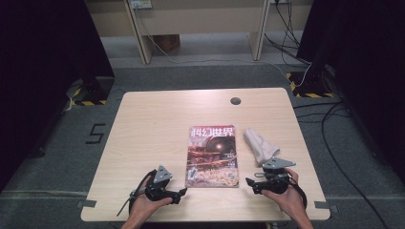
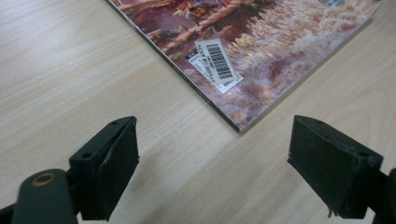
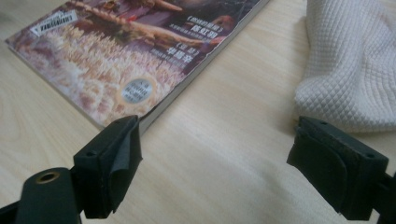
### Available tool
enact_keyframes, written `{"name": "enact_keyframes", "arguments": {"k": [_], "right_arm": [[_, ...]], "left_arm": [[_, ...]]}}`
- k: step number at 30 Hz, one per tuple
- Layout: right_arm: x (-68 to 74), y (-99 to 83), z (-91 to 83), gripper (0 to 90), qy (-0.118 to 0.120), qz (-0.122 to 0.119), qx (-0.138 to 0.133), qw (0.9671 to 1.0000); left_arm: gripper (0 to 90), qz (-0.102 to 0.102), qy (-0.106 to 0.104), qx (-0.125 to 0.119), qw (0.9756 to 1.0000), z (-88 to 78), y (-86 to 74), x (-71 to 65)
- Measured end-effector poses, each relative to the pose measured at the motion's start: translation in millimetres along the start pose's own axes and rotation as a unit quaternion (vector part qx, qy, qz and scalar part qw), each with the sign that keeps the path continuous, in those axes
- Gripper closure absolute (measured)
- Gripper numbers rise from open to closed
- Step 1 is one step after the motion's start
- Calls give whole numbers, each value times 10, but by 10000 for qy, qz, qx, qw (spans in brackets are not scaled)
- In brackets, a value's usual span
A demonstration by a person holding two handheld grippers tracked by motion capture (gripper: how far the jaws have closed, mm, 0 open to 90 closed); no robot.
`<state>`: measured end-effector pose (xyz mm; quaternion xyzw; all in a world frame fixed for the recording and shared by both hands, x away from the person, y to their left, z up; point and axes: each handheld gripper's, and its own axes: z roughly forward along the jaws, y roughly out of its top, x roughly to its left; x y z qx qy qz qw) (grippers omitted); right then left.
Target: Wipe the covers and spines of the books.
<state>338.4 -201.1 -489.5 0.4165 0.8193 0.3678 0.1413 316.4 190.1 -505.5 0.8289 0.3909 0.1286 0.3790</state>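
Observation:
A magazine point(image 1: 212, 155) with a reddish cover lies flat in the middle of the wooden table point(image 1: 153, 119). Beside its right edge sits a crumpled white cloth point(image 1: 260, 145). My left gripper point(image 1: 182, 193) rests near the magazine's near left corner, jaws open and empty; the left gripper view shows that corner of the magazine point(image 2: 243, 51), with a barcode label, just ahead of the left gripper point(image 2: 212, 161). My right gripper point(image 1: 251, 183) is open and empty near the magazine's near right corner. Ahead of the right gripper point(image 3: 215, 161) lie the magazine point(image 3: 135, 56) and the white cloth point(image 3: 350, 70).
A dark round cable hole point(image 1: 235, 100) sits near the table's far edge. Black cables point(image 1: 334, 143) trail over the grey floor on the right. Wooden furniture legs point(image 1: 143, 43) stand beyond the table, and a "5" mark point(image 1: 95, 133) is on the floor at the left.

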Motion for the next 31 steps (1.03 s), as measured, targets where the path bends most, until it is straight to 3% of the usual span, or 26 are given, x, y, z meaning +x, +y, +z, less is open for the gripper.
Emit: {"name": "enact_keyframes", "arguments": {"k": [15,31], "right_arm": [[133,-201,-82,166,92,-176,212,9996],[132,-219,-62,166,95,-281,343,9990]], "left_arm": [[153,152,-45,78,9998,-63,-58,-51],[153,171,-31,96,9998,-53,-53,-48]]}}
